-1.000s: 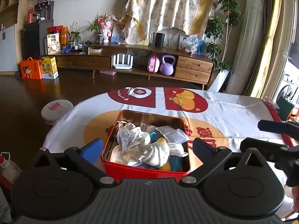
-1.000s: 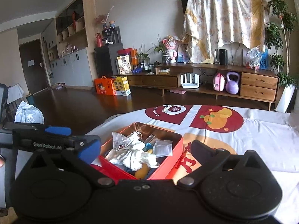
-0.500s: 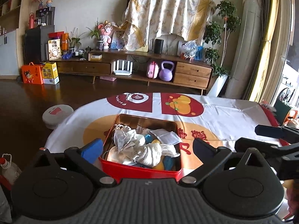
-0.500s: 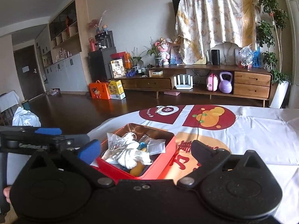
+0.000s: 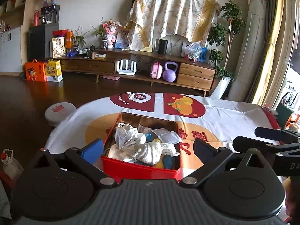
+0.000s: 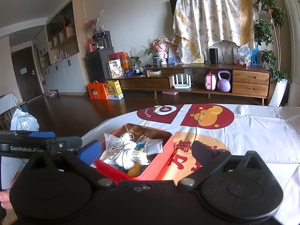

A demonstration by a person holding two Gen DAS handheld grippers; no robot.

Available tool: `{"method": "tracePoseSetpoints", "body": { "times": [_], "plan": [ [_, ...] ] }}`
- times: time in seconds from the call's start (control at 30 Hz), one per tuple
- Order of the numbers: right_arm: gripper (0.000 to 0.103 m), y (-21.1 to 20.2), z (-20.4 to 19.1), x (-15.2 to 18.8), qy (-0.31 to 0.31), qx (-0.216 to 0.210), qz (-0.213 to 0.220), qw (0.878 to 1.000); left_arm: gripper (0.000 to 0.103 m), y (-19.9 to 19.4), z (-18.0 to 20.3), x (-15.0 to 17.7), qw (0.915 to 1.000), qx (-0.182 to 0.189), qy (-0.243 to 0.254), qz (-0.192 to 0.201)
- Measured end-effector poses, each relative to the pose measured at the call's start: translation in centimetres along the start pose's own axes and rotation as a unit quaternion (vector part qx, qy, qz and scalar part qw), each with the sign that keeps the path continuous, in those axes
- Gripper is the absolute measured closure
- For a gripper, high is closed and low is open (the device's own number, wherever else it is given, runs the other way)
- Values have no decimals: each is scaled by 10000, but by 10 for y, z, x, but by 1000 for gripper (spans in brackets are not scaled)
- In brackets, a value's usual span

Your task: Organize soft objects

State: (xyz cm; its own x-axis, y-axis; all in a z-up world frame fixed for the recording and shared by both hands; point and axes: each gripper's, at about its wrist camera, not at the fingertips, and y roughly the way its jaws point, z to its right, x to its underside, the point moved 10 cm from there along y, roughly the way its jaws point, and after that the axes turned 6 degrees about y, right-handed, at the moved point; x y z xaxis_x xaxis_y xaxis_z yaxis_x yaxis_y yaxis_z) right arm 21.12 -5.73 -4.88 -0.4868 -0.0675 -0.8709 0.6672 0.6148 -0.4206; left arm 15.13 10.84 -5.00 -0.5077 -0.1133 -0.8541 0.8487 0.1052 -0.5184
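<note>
Between our widely spread jaws, just ahead of both the left gripper [image 5: 148,147] and right gripper [image 6: 145,149], we see the red tin [image 5: 142,168] of soft cloths [image 5: 150,150] on the tablecloth [image 5: 225,116].

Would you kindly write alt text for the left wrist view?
The open left gripper hovers just short of a red tin full of white cloths and small soft items, on a white printed tablecloth. The right gripper shows at the right edge, a living room behind.

Red tin's [image 5: 140,168] lower contents buried under white cloth [image 5: 150,150], unidentifiable
</note>
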Motion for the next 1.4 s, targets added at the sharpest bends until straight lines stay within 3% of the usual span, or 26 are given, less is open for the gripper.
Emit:
{"method": "tracePoseSetpoints", "body": {
  "times": [1.4],
  "plan": [
    [0, 6, 1, 4, 54, 78, -20, 10000, 0, -6, 11, 1, 9997, 3, 211, 120]
  ]
}}
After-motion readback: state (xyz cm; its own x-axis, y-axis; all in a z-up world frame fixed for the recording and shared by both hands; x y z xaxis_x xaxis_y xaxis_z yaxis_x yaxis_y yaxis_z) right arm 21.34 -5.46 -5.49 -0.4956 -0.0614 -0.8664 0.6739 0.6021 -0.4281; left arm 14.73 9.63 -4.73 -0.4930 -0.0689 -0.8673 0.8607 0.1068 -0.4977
